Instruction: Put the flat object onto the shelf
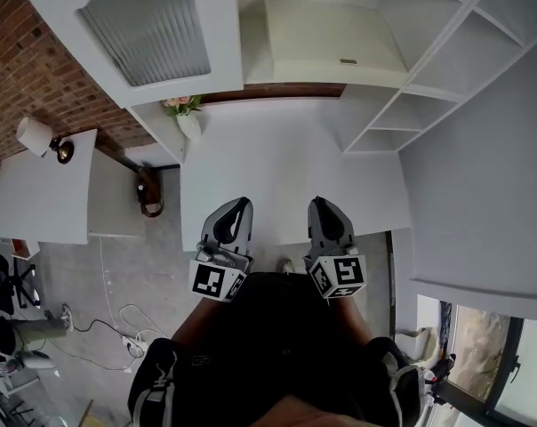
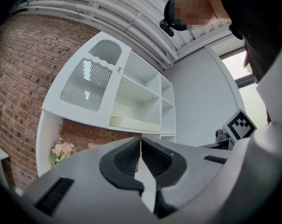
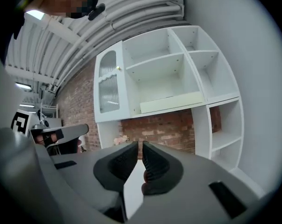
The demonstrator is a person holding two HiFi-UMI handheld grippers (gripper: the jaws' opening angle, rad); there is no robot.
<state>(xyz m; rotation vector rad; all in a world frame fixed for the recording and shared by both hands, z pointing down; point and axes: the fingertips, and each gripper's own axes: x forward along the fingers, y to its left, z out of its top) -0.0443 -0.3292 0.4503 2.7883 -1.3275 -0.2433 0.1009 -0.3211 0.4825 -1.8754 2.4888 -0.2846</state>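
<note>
The flat object [image 1: 332, 44] is a cream slab lying on the lower wide shelf of the white shelf unit [image 1: 446, 60]. It also shows in the left gripper view as the cream slab [image 2: 134, 123], and in the right gripper view as the slab [image 3: 171, 102]. My left gripper [image 1: 241, 205] hovers over the near edge of the white table [image 1: 286, 163], jaws together and empty. The right gripper [image 1: 321, 205] is beside it, also shut with nothing between its pads. In their own views, the left gripper [image 2: 140, 142] and right gripper [image 3: 141, 146] both point at the shelf unit from a distance.
A vase of pink flowers [image 1: 187, 114] stands at the table's far left corner. A cabinet door with ribbed glass [image 1: 148, 25] is left of the shelves. A lamp [image 1: 39, 136] sits on a side table at the left. Cables [image 1: 108, 327] lie on the floor.
</note>
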